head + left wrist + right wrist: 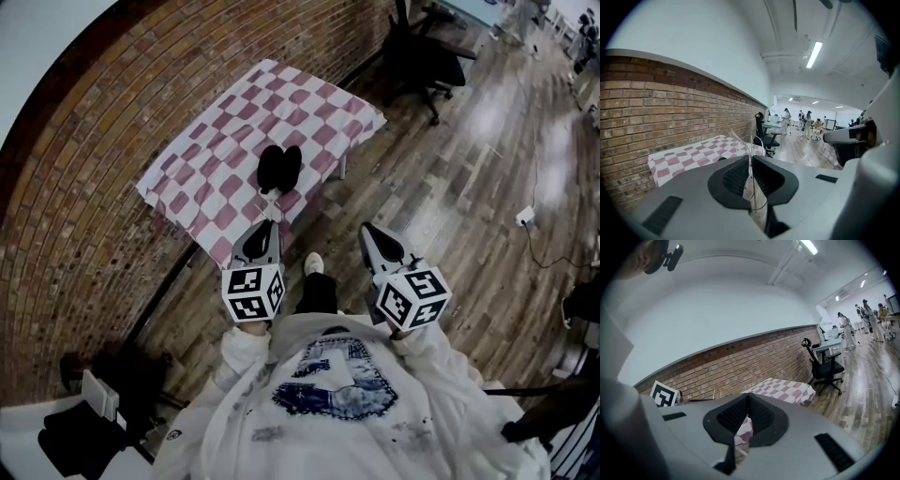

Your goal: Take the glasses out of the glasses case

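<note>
The left gripper (751,159) is clenched on what looks like thin wire glasses (752,187). The right gripper (748,399) is closed and empty. The case (279,169) sits on the table (216,141).

I'm looking at an open-plan office: beyond the checkered table (234,141), a swivel chair (427,56) and desks (832,345) are standing, and people (786,117) are gathering under ceiling strip lights (814,54).

Red brick wall (84,187) runs along 9 o'clock, with white plaster above it. Wood plank floor (469,187) is out at 3. Small table (309,103) under a pink-and-white checked cloth sits at 11, black office chair (427,56) at 1. Strip light (816,53) is lit overhead.
</note>
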Action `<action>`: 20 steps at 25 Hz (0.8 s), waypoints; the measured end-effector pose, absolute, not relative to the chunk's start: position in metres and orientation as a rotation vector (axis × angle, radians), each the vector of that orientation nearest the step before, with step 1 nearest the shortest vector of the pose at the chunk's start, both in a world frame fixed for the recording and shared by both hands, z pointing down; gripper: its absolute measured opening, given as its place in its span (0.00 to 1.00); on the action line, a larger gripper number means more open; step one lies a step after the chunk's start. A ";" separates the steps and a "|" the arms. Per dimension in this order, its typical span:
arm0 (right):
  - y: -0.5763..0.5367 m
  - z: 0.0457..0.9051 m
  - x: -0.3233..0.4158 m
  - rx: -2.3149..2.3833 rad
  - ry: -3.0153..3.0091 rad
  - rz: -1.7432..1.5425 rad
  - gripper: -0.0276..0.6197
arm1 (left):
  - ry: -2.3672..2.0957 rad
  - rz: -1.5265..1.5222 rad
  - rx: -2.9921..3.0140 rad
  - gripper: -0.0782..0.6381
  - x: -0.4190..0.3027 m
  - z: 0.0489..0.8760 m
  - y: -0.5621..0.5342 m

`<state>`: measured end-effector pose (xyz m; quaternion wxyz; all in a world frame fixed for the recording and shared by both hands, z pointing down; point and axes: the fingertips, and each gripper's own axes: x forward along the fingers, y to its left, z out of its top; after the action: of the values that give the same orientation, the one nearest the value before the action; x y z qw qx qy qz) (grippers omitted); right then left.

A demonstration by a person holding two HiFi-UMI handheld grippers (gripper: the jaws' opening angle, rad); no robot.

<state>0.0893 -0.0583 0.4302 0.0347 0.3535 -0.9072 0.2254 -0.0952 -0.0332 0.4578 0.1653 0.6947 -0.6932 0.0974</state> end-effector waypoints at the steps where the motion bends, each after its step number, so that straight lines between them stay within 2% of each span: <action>1: -0.055 0.429 0.090 1.080 -2.795 0.688 0.06 | -1.980 0.273 1.981 0.16 -0.093 0.455 -0.028; 20: -0.022 0.400 0.104 1.053 -2.878 0.582 0.06 | -2.038 0.232 2.077 0.16 -0.053 0.390 0.032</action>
<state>0.1041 -0.0217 0.4000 0.0109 0.3376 -0.9226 0.1864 -0.0528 0.0325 0.3897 0.1110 0.7072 -0.6938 0.0789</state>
